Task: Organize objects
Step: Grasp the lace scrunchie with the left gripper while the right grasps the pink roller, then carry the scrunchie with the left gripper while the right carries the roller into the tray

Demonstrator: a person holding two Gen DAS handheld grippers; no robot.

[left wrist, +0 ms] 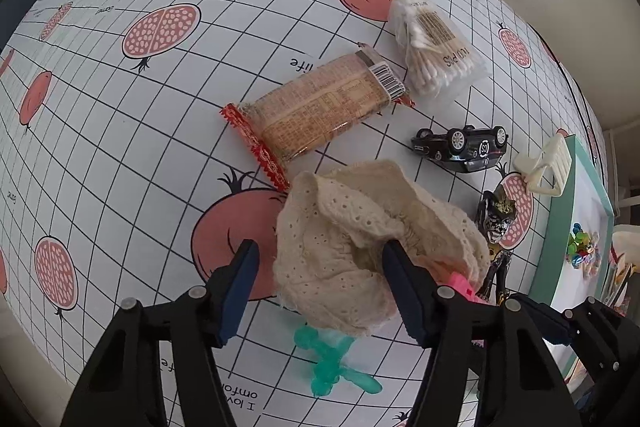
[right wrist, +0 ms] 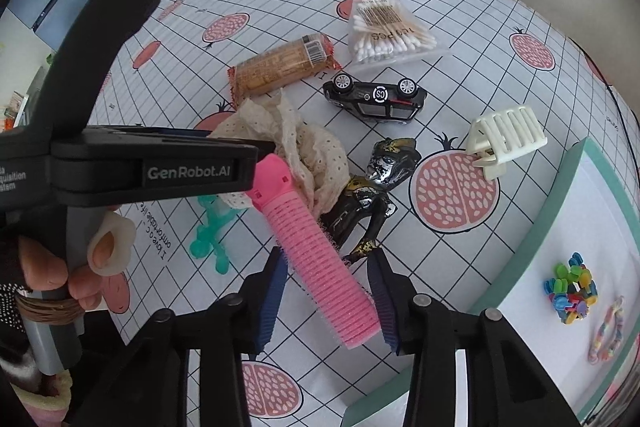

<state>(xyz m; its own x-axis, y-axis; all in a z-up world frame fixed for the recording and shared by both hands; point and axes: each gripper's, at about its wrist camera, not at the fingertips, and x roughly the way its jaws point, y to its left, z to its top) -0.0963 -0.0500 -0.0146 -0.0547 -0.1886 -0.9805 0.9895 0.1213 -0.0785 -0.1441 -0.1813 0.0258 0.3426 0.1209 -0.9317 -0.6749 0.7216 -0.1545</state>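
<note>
L gripper (left wrist: 320, 287) sits over the crumpled cream eyelet-lace cloth (left wrist: 360, 247), jaws apart w/ the cloth bunched between them, one pad pressed into a fold, not clamped yet. Probably lining up to lift the cloth off the pile.

R gripper (right wrist: 328, 299) straddles the pink ribbed plastic hair roller (right wrist: 316, 255), jaws apart either side, roller lying diagonal btwn the pads. Its capped end at 11 o'clock tucks under the cloth, which may be why both tools work the same spot.

Black-and-gold figurine (right wrist: 368, 195) lies just beside the roller at 1 o'clock. Upturned black toy car (right wrist: 376, 95) and bag of cotton swabs (right wrist: 384, 35) sit further toward 12. Teal-rimmed white tray (right wrist: 568, 227) at 3 o'clock holds beads: likely the drop zone.
</note>
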